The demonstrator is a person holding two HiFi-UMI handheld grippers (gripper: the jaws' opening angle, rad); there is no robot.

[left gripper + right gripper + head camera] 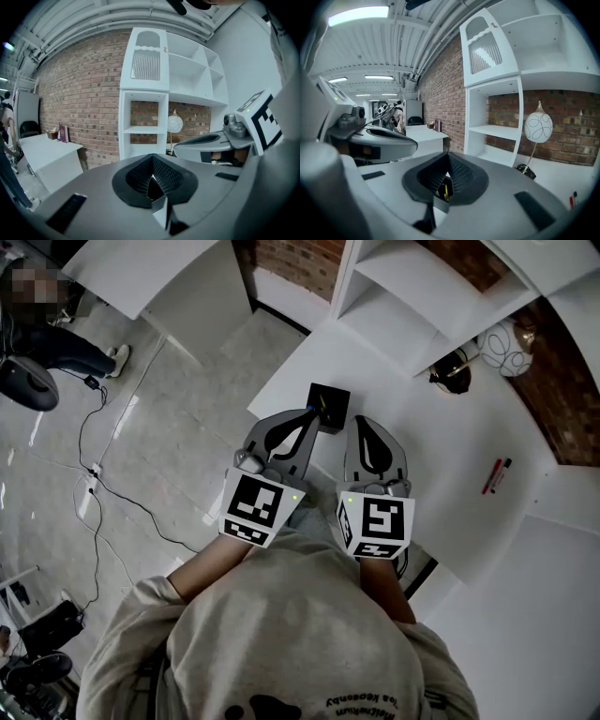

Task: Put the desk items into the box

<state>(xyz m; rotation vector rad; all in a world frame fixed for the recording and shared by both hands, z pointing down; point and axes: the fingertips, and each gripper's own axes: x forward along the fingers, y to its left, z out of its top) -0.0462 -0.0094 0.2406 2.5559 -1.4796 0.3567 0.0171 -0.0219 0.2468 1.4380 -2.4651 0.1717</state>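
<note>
A small black box (328, 401) hangs over the white desk (441, 493), just ahead of both grippers. My left gripper (314, 420) meets its left side and my right gripper (359, 425) its right side. Through the left gripper view, the left gripper (152, 185) has its jaws together on a dark edge of the box (151, 188). Over in the right gripper view, the right gripper (444, 187) is likewise shut on a dark edge, with a thin yellow stick (446, 191) showing just behind. A red marker (493, 475) lies with a black pen on the desk to the right.
A white globe lamp (502, 348) and a dark coiled object (453, 369) sit at the back of the desk under white shelves (412, 287). The desk's left edge drops to a grey floor with cables (94, 474). A seated person is at far upper left.
</note>
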